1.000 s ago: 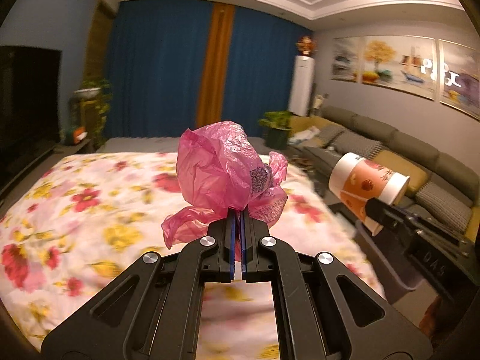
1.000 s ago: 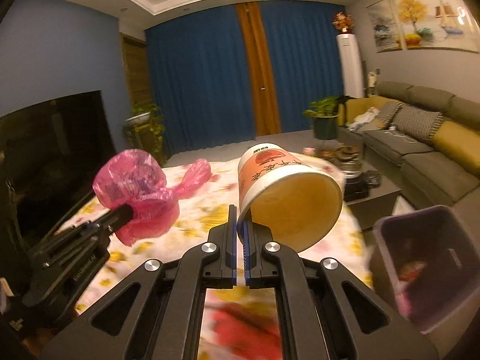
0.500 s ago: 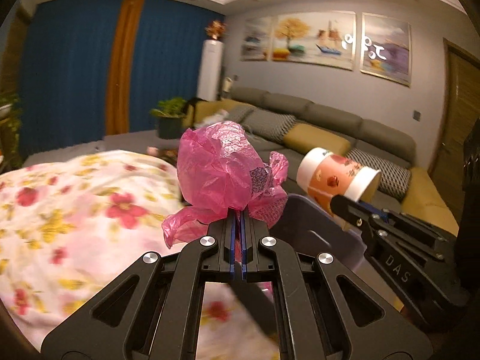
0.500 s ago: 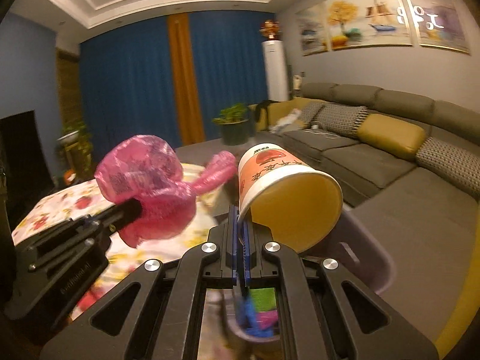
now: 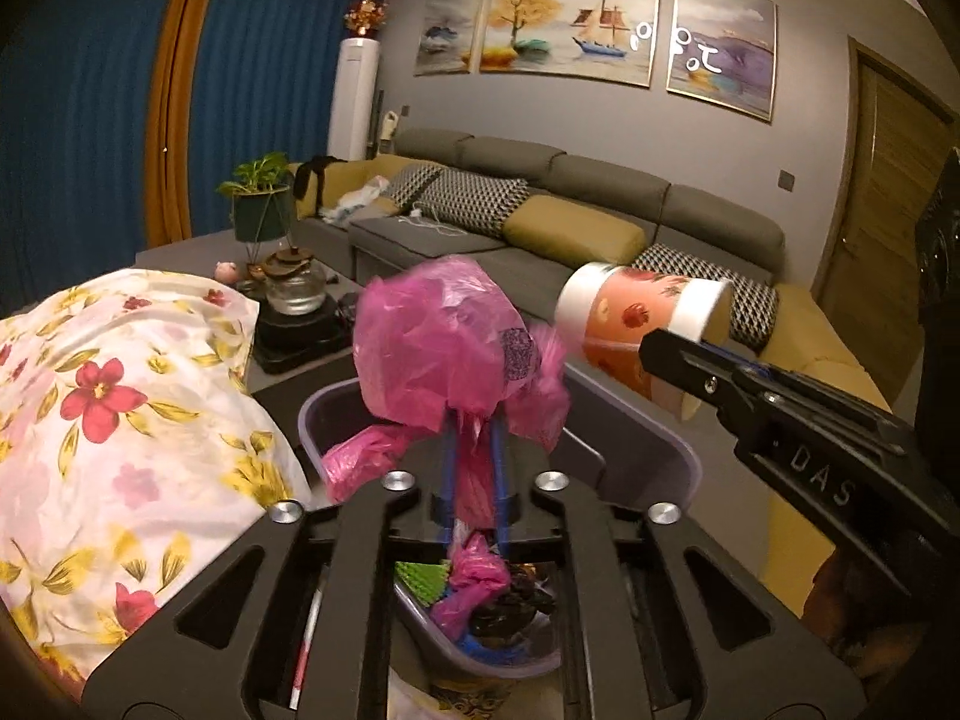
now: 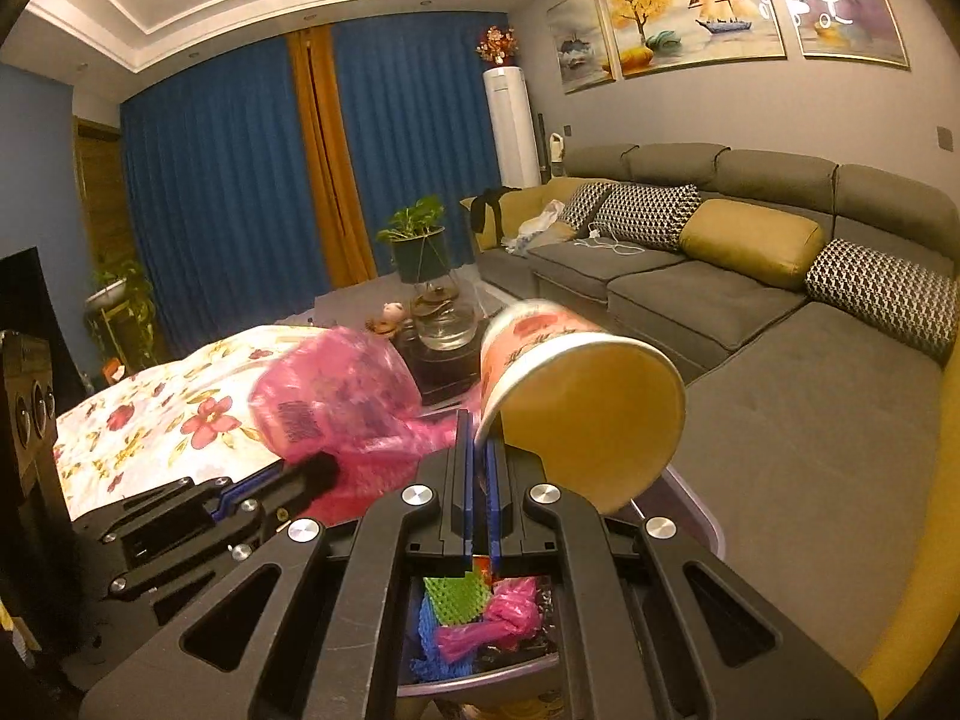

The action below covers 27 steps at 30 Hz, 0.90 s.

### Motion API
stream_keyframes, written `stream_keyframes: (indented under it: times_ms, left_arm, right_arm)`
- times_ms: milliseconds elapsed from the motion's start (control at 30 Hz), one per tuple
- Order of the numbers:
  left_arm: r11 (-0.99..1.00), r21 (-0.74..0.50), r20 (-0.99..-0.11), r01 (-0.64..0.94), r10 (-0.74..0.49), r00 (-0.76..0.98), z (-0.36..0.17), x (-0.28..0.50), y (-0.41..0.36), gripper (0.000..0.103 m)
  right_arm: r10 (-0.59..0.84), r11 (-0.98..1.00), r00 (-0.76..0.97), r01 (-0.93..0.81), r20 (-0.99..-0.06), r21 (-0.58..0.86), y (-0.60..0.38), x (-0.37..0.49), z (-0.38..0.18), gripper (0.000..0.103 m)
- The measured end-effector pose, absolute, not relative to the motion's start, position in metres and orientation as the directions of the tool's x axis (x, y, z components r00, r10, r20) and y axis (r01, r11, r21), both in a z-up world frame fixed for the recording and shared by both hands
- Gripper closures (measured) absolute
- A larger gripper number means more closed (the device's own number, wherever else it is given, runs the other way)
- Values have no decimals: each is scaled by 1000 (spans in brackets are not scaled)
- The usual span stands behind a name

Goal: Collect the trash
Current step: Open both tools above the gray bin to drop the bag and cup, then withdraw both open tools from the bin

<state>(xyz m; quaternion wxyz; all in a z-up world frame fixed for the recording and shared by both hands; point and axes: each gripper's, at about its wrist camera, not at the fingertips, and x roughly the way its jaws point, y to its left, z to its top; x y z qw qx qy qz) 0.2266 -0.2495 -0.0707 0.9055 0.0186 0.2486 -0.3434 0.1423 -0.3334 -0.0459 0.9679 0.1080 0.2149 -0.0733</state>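
Left gripper [image 5: 474,450] above the purple bin [image 5: 678,468]; fingers opening, a narrow gap showing, with the crumpled pink plastic bag [image 5: 444,342] between them, directly over the bin mouth. Cannot tell whether the pads still press on it. Right gripper [image 6: 478,456] fingers nearly closed, pinching the rim of the paper cup [image 6: 576,396], cup tilted on its side over the bin. Bin holds green, blue and pink trash. Floral cloth [image 5: 120,396] lies left of the bin.
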Motion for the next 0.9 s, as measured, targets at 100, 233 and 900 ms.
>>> stream_keyframes:
  times_ms: [100, 233, 900]
  left_arm:
    - [773, -152, -464, 616, -606, 647, -71, 231, -243, 59]
    - [804, -157, -456, 573, -574, 680, -69, 231, -231, 41]
    - [968, -52, -410, 246, -245, 878, -31, 155, -95, 10]
  right_arm:
    - [-95, 965, 893, 192, -439, 181, -337, 146, -48, 90]
    - [-98, 959, 891, 203, -443, 196, -344, 142, -52, 75]
    - [-92, 981, 908, 153, -409, 121, -263, 94, -23, 6]
